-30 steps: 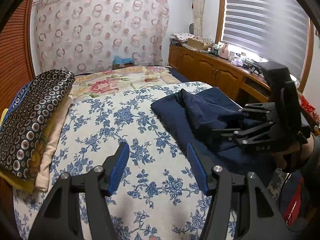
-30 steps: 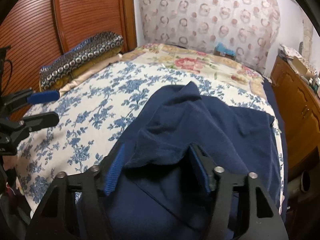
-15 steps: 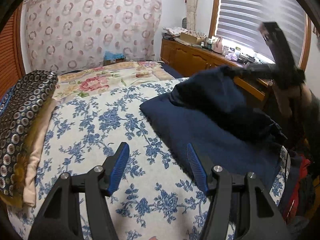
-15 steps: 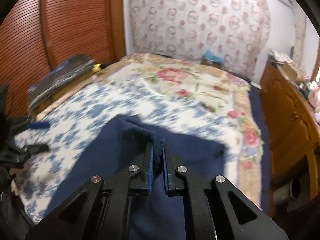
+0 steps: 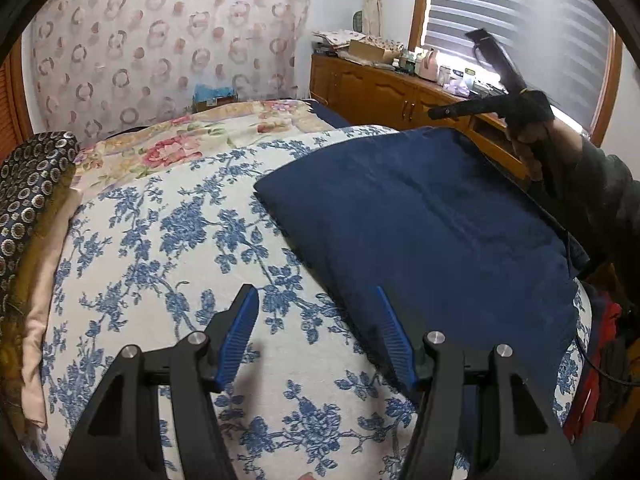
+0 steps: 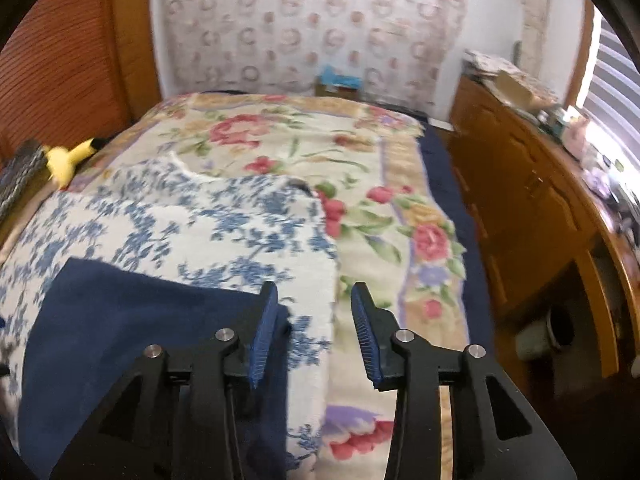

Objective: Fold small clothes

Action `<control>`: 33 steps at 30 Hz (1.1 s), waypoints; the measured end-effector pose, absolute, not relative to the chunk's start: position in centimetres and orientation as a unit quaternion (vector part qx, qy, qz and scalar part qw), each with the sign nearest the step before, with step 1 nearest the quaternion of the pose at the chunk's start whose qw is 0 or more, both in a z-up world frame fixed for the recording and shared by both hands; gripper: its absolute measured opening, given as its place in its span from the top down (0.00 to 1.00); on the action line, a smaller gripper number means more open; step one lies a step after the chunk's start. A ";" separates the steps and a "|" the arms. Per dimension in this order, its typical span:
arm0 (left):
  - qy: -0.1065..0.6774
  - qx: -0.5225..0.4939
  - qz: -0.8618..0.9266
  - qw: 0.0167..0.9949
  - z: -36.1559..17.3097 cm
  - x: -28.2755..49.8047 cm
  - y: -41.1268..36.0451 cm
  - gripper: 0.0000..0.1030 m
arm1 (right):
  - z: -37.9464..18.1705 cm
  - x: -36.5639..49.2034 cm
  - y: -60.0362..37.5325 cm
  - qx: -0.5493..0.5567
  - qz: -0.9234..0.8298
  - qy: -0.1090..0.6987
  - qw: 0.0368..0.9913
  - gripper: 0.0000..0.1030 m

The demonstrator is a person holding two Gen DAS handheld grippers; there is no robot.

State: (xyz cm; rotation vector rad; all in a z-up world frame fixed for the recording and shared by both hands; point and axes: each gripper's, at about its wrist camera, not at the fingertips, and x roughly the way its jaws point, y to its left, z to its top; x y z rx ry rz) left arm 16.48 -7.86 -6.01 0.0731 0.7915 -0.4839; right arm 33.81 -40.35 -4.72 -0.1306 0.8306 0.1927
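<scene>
A navy blue garment (image 5: 432,220) lies flat on the blue-flowered bedspread (image 5: 160,248), on the right side of the bed. It also shows in the right wrist view (image 6: 132,320) at lower left. My left gripper (image 5: 316,332) is open and empty, low over the bedspread by the garment's near left edge. My right gripper (image 6: 314,328) is open and empty, raised above the garment's far corner. In the left wrist view it (image 5: 496,92) hangs in the air past the garment's far edge.
A stack of folded patterned cloths (image 5: 28,216) lies along the bed's left side. A rose-patterned blanket (image 6: 304,152) covers the far bed. A wooden cabinet (image 6: 532,208) with clutter runs along the right wall. A patterned curtain (image 5: 168,40) hangs behind.
My right gripper, shut on a fold of the navy garment half a second ago, carried it across, let go and opened. The garment now lies flat. My left gripper stayed open, nearly still.
</scene>
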 end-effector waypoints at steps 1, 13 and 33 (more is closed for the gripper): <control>0.382 0.037 -0.236 0.892 -6.0 16.3 -8.2 0.42 | -4.4 33.1 -40.5 -0.061 0.100 0.398 0.910 0.63; 0.370 0.049 -0.274 0.887 -4.8 13.3 -10.8 0.42 | -3.9 17.7 -40.5 -0.056 0.174 0.397 0.900 0.53; 0.414 0.041 -0.276 0.866 -6.6 7.0 -10.7 0.42 | -10.4 9.6 -43.2 0.023 0.127 0.431 0.893 0.45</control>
